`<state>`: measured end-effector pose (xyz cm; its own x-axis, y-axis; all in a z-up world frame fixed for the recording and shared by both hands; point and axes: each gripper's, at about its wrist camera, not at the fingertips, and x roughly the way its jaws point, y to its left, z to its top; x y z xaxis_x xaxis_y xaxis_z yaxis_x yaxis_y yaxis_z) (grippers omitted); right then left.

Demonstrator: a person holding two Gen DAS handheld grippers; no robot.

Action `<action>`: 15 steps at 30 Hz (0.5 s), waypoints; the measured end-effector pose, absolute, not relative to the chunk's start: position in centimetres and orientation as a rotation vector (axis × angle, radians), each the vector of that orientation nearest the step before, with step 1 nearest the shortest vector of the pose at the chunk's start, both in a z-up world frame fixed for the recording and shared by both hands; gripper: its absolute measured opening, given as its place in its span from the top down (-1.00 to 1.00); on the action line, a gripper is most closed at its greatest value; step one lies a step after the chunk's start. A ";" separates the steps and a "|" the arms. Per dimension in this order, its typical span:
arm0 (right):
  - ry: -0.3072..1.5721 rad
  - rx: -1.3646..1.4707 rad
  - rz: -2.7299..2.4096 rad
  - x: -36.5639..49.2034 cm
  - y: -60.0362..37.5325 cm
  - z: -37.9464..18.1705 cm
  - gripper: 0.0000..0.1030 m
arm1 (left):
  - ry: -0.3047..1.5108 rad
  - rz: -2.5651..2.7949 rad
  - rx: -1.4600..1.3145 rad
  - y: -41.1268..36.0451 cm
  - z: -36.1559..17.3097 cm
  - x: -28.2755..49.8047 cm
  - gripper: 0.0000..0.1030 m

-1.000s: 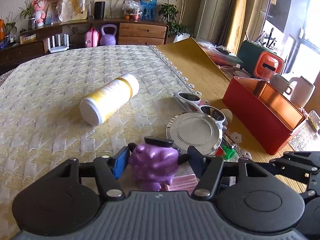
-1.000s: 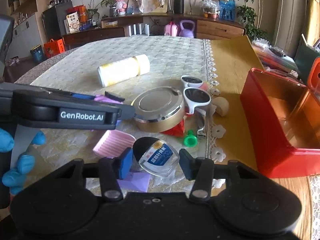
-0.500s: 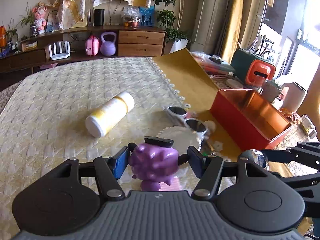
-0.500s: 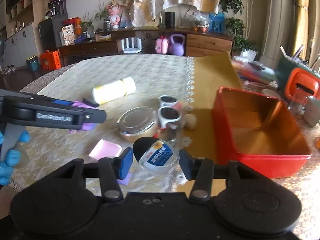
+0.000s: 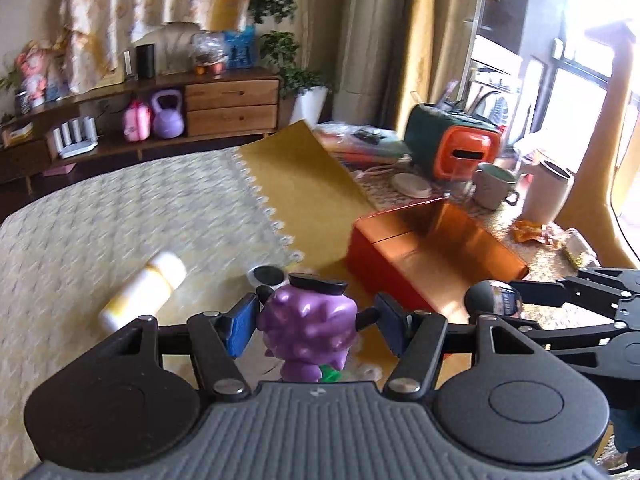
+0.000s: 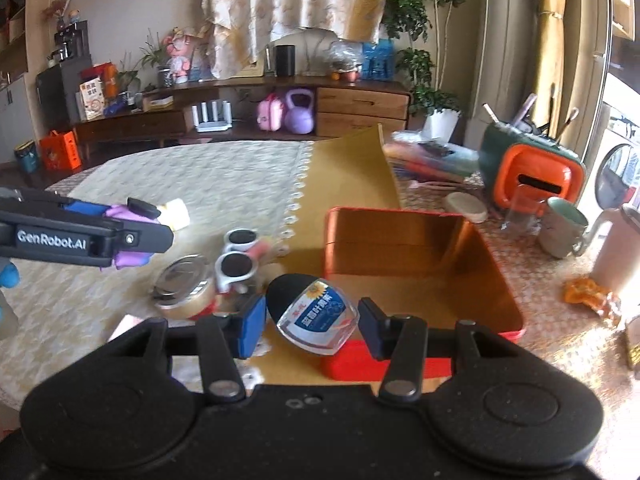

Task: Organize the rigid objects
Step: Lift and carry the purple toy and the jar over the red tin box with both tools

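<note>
Both units have risen off the desk (image 6: pixel 208 176): left hand-held gripper (image 5: pixel 316 320) clamps purple figurine (image 5: pixel 308 328); right hand-held gripper (image 6: pixel 312 322) clamps labelled clear jar (image 6: pixel 310 314), red box (image 6: pixel 500 280) just ahead.

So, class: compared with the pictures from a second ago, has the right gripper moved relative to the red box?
Yes. The right gripper, shut on the small bottle, has moved toward the red box; it now hangs at the box's near corner.

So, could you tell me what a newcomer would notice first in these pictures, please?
Probably the two loads: a knobbly purple figurine clamped in the left tool, and a clear blue-labelled bottle with a black cap clamped in the right tool. Just beyond them sits an open red box, empty as far as its visible floor shows, on the table's right side.
</note>
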<state>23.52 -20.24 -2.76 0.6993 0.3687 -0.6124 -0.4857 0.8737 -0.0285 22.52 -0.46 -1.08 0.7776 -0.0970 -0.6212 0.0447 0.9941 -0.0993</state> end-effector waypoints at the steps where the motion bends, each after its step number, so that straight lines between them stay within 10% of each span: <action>1: 0.635 -0.198 0.473 23.8 -20.6 -2.6 0.04 | 0.676 -0.089 -0.074 -1.0 -0.9 23.0 -0.22; 15: 0.650 -0.184 0.371 29.7 -25.5 -3.5 0.04 | 0.695 -0.202 -0.033 -8.6 -0.8 31.9 -0.22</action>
